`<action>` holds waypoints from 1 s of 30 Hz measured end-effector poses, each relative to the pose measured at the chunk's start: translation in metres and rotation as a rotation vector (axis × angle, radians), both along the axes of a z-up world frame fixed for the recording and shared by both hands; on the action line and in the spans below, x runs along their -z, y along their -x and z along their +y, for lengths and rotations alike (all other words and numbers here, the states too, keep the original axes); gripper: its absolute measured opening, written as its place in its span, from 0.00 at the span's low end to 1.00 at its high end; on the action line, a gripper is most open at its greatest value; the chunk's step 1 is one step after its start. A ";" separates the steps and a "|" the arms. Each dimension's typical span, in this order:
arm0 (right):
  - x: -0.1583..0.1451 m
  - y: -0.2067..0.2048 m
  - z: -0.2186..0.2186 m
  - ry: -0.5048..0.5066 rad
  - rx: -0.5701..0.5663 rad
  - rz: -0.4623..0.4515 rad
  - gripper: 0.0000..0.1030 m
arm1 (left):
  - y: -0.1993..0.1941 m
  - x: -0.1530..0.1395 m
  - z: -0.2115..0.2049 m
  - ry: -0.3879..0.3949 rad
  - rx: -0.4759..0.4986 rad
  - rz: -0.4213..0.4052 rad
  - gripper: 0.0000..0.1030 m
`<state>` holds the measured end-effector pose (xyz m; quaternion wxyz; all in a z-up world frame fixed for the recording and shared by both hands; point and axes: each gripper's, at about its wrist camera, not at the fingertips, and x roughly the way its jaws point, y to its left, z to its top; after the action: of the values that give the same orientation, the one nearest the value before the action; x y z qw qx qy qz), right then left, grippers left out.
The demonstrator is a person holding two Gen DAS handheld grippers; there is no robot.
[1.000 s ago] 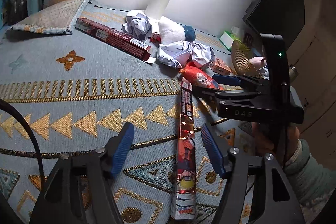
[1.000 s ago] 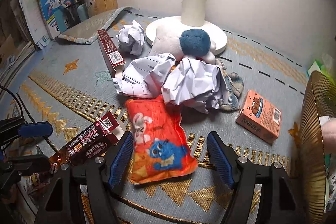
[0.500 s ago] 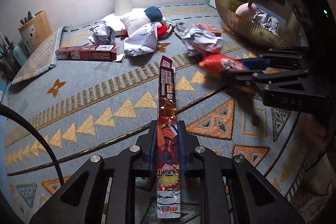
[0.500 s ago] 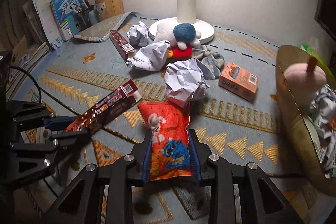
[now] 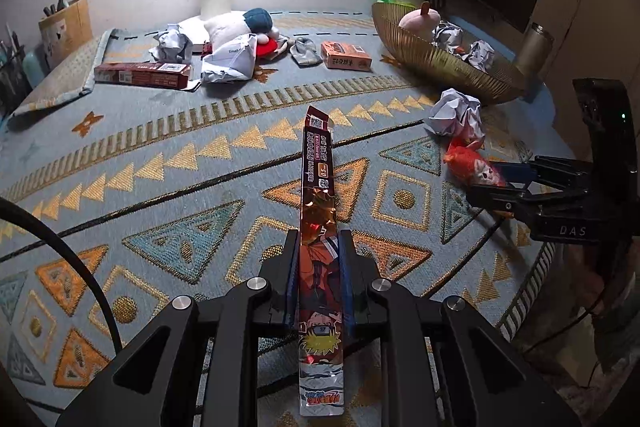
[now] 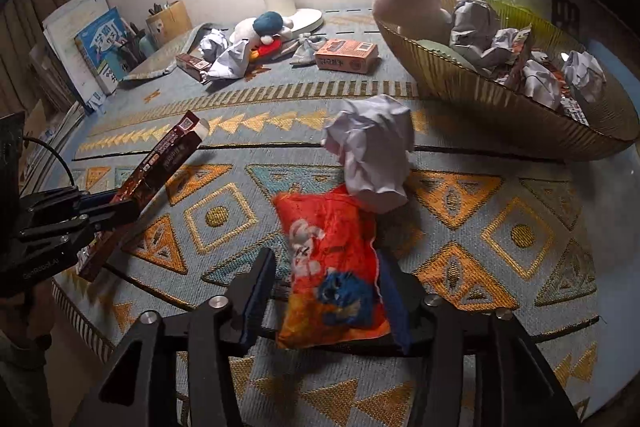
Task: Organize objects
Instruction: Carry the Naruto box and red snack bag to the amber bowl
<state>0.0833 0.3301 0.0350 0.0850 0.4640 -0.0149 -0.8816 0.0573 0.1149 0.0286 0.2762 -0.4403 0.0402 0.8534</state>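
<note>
1. The left gripper (image 5: 319,283) is clamped tight on the long card box (image 5: 320,227). The jaws press its two narrow sides near the lower half, and the box's long axis runs straight out ahead along the fingers. Its far end is raised over the patterned table mat (image 5: 160,155), toward the middle of the mat.

2. The left hand's gripper points steeply downward. In the right wrist view the left gripper sits near the mat's left edge, with the box slanting up and away from it.

3. The right gripper (image 6: 320,291) has the orange snack bag (image 6: 332,267) between its jaws, and the jaws are opening. The left pad stands clear of the bag. The right pad (image 6: 394,311) looks close against the bag's edge, but I cannot tell whether it touches. The bag's long axis lies roughly along the fingers.

4. A crumpled paper ball (image 6: 372,151) lies at the bag's far end, apparently touching it. It sits between the bag and the gold bowl (image 6: 500,115).

5. The bowl stands at the mat's right edge and already holds a pink plush and several paper wads. It lies ahead and to the right of the right gripper, and the right hand is plainly the nearer one. The left gripper and its box are well apart from it.

6. Judging from this, the coming move turns on carrying each item rightward to the bowl. The long box would need its axis turned to lie inside the rim.
</note>
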 end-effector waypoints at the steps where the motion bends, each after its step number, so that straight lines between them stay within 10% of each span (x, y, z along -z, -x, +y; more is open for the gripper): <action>1: 0.002 -0.001 -0.005 -0.034 0.002 0.008 0.52 | -0.001 -0.001 0.000 -0.004 -0.003 0.002 0.14; 4: -0.001 -0.005 -0.016 -0.091 -0.004 0.017 0.31 | -0.002 -0.007 0.002 -0.004 0.002 0.012 0.14; 13: -0.073 -0.041 -0.016 0.150 -0.112 0.195 0.28 | -0.007 -0.059 0.015 -0.017 0.000 0.099 0.14; 21: -0.152 -0.042 0.078 -0.030 0.251 0.442 0.28 | 0.033 -0.133 0.086 -0.212 0.097 0.199 0.14; 30: -0.141 0.030 0.190 0.081 0.579 0.330 0.28 | 0.107 -0.137 0.195 -0.351 0.197 0.149 0.15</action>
<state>0.0529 0.5197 0.1763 -0.1496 0.2878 -0.1671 -0.9311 -0.0500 0.3103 0.1655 0.4270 -0.3151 -0.0460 0.8463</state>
